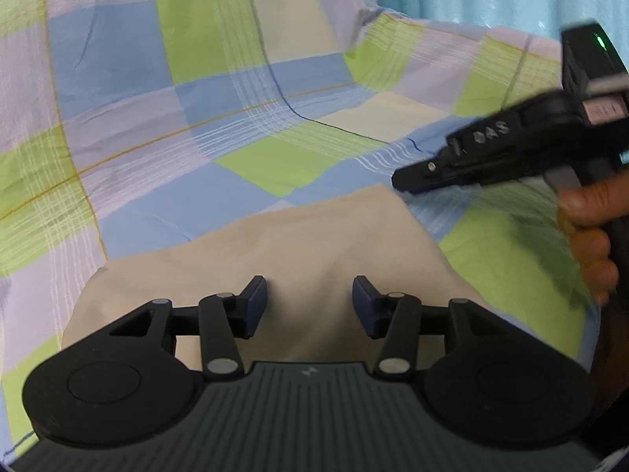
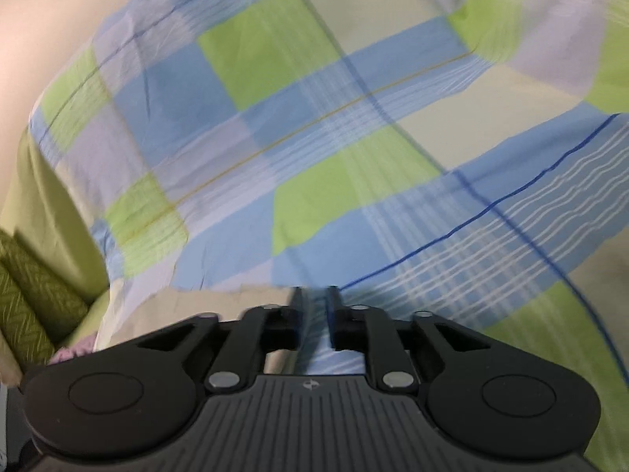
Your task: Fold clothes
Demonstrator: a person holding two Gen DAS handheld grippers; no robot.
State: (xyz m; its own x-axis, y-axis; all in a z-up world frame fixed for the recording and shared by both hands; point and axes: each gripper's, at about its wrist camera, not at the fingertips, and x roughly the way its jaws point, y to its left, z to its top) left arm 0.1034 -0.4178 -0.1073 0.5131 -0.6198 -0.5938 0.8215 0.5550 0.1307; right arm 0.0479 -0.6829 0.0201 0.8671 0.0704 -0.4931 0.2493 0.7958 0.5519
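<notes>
Beige garment lying flat on checked bedsheet
Left hand-held gripper hovering half-open, empty; right hand-held gripper, at 3 o'clock, lettered "DAS", nearly closed, hold unclear

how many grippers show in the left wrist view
2: the left gripper at bottom centre over the beige garment, and the right gripper coming in from the right edge.
</notes>
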